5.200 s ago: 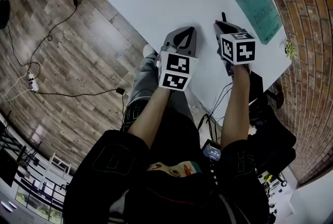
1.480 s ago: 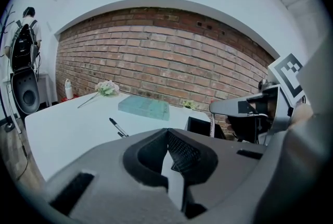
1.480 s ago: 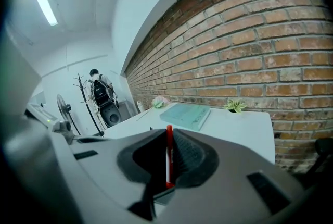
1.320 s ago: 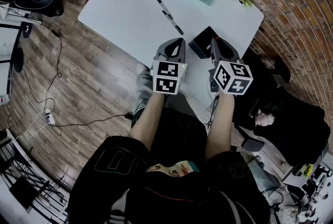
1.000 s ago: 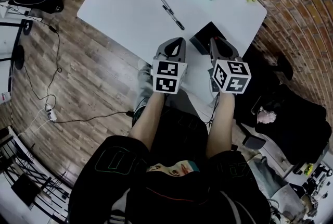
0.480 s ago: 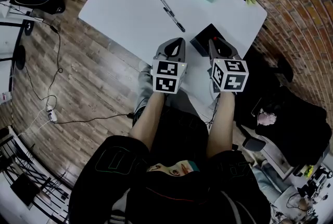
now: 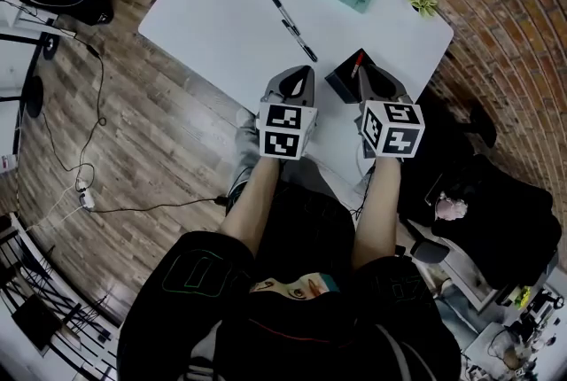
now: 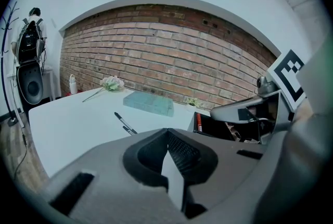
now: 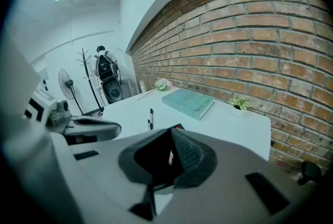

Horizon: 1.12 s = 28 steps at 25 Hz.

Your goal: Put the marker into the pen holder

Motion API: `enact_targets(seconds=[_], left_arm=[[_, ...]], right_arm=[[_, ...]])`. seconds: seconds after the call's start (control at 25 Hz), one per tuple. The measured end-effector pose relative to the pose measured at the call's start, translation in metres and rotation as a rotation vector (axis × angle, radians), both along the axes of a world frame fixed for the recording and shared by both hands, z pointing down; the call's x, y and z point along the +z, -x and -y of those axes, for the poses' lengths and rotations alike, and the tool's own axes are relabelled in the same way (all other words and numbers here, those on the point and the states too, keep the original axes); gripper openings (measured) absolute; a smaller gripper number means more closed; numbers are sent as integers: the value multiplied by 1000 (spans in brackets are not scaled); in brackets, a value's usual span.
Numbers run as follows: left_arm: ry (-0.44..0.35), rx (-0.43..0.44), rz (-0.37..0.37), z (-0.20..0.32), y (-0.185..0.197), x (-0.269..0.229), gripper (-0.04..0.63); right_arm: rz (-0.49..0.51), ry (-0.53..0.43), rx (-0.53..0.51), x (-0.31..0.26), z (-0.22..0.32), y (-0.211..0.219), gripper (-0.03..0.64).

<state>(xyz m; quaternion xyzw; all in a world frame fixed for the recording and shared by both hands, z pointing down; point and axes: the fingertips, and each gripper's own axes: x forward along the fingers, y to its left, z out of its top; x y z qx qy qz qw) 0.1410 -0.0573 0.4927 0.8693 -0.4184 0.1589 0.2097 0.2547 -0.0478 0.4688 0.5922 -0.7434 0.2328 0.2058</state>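
head view, red marker (image 7: 355, 66) in square blk holder (image 7: 340, 81)

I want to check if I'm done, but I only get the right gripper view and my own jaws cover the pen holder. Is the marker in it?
Observer: Yes. In the head view the red marker sticks up out of the black pen holder.
Operator: Is my other gripper grabbing something?
Observer: No. The left gripper view shows the left gripper with its jaws together and nothing between them.
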Motion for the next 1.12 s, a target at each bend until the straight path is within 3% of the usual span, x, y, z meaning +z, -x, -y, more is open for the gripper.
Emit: enact_targets(seconds=[0.08,0.52,1.12], left_arm=[[-6,-11,-5,3,4,-3,9],[-11,-92,-11,27,41,-8,8],[36,-169,-4,59,89,7,9]], right_arm=[[1,-7,-5,-5,3,2,6],[33,-69,-67,-27,36,35,6],[46,-42,-177,-20,78,98,6]])
